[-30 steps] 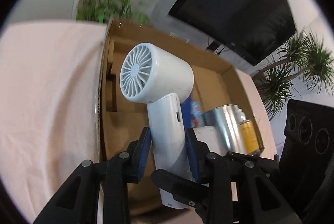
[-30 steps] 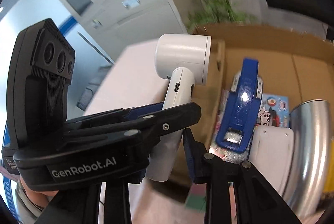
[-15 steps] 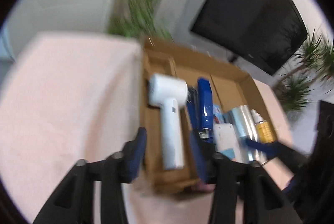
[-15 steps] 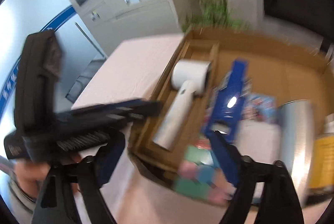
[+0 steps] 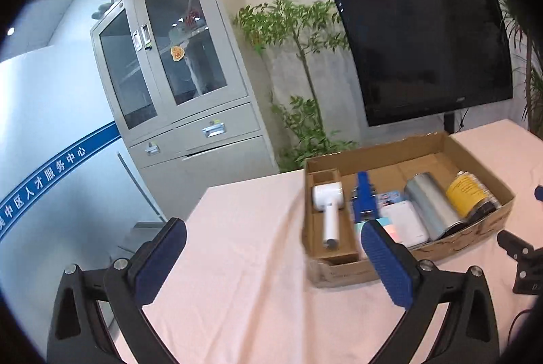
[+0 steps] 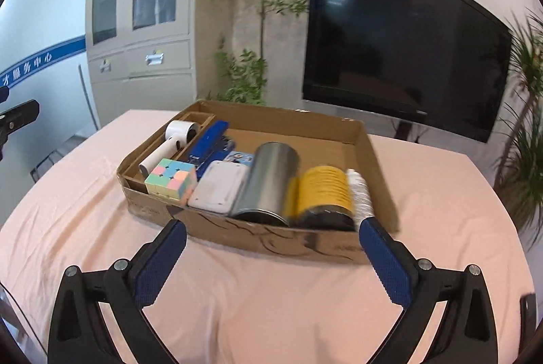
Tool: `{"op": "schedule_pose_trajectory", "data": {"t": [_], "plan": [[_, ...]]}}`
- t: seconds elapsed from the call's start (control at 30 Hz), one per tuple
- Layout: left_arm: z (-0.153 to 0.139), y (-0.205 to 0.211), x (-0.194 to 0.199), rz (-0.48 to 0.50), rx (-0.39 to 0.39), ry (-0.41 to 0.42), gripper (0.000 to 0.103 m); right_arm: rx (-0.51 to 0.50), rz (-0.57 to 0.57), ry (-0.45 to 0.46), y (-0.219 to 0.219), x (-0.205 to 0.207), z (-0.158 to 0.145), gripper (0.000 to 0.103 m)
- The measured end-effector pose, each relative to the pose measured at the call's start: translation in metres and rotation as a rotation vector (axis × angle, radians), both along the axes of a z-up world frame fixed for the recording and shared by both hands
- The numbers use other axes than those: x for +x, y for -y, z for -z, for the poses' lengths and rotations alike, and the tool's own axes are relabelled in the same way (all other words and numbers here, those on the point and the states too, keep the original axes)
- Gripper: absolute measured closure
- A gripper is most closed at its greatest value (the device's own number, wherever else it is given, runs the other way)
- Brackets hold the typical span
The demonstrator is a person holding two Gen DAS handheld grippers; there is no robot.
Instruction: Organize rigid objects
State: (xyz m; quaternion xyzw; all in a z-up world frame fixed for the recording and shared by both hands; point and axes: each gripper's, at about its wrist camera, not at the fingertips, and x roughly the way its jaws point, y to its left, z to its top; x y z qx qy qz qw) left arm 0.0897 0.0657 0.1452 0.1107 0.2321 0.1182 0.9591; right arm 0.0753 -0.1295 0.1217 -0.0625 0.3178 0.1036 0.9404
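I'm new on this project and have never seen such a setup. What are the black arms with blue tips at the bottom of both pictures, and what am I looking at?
There is no robot here. A person holds a pair of hand-held tongs in each hand, and a wide-angle camera on each one looks forward along its two fingers. One picture is from the left tongs, the other from the right tongs. The blue tips are the gripping pads. Both tongs are open and hold nothing.

On the pink tablecloth sits a shallow cardboard box. In it lie a white hair dryer in the side compartment at the box's left end, a blue stapler, a pastel puzzle cube, a white flat case, a metal can on its side and a yellow-labelled can.
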Motion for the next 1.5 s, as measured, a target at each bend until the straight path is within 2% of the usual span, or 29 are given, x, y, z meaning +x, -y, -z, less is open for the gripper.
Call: {"op": "schedule_pose_trajectory", "data": {"t": [0.13,0.27,0.33,0.53,0.73,0.97,1.5], "plan": [[0.019,0.029,-0.024,0.085,-0.178,0.005,0.001,0.027,0.024,0.011,0.032,-0.032,-0.003,0.0],[0.044,0.05,-0.029,0.081,-0.326,-0.02,0.001,0.021,0.039,0.004,0.053,-0.05,-0.002,0.001],[0.051,0.056,-0.03,0.079,-0.37,-0.016,0.001,0.012,0.049,0.005,0.061,-0.058,0.0,0.001],[0.058,0.071,-0.023,0.079,-0.35,-0.054,0.001,0.024,0.046,-0.021,0.065,-0.055,0.012,0.001],[0.063,0.072,-0.014,0.061,-0.318,-0.056,0.001,0.024,0.059,-0.045,0.063,-0.046,0.022,0.001],[0.074,0.066,-0.001,0.054,-0.323,-0.098,0.001,0.009,0.062,-0.075,0.056,-0.034,0.034,0.001],[0.082,0.067,0.013,0.065,-0.313,-0.125,0.001,-0.001,0.103,-0.107,0.037,-0.019,0.053,0.001]]}}
